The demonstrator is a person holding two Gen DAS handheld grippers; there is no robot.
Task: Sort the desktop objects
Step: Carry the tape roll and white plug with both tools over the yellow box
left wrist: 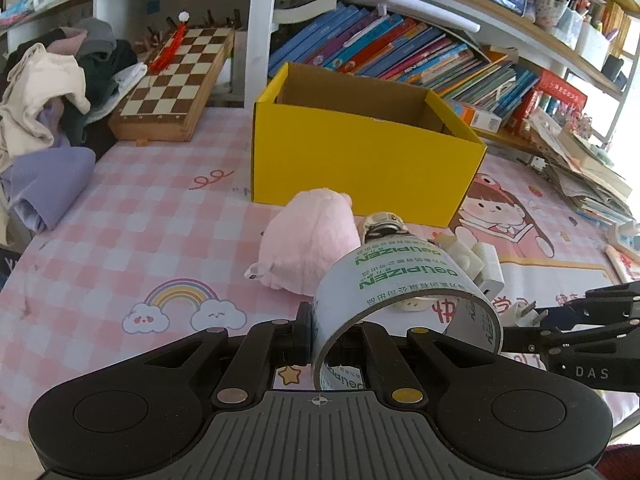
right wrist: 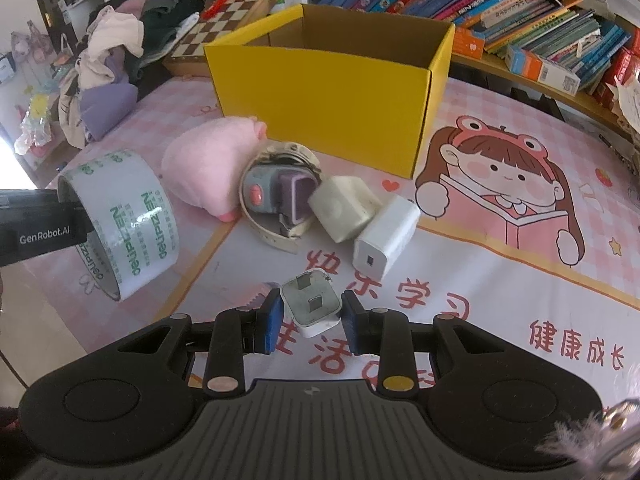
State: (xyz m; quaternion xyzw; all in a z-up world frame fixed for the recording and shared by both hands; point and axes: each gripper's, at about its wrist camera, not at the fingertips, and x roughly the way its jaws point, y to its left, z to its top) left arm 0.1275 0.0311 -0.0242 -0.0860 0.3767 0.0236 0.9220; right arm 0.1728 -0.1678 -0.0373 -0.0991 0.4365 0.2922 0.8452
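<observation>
My left gripper (left wrist: 326,334) is shut on the wall of a clear tape roll (left wrist: 394,284) with green lettering and holds it above the mat; the roll also shows at the left of the right wrist view (right wrist: 120,220). My right gripper (right wrist: 310,320) is shut on a small white plug charger (right wrist: 312,306), prongs up. An open yellow cardboard box (right wrist: 332,92) stands behind. In front of it lie a pink plush toy (right wrist: 212,160), a child's watch with a cream strap (right wrist: 276,196), a cream adapter (right wrist: 344,208) and a white charger block (right wrist: 386,236).
A pink checked mat with a cartoon girl (right wrist: 504,184) covers the desk. A chessboard (left wrist: 172,80) and a heap of clothes (left wrist: 52,92) lie at the back left. Bookshelves (left wrist: 420,52) run behind the box, and stacked papers (left wrist: 580,176) sit at the right.
</observation>
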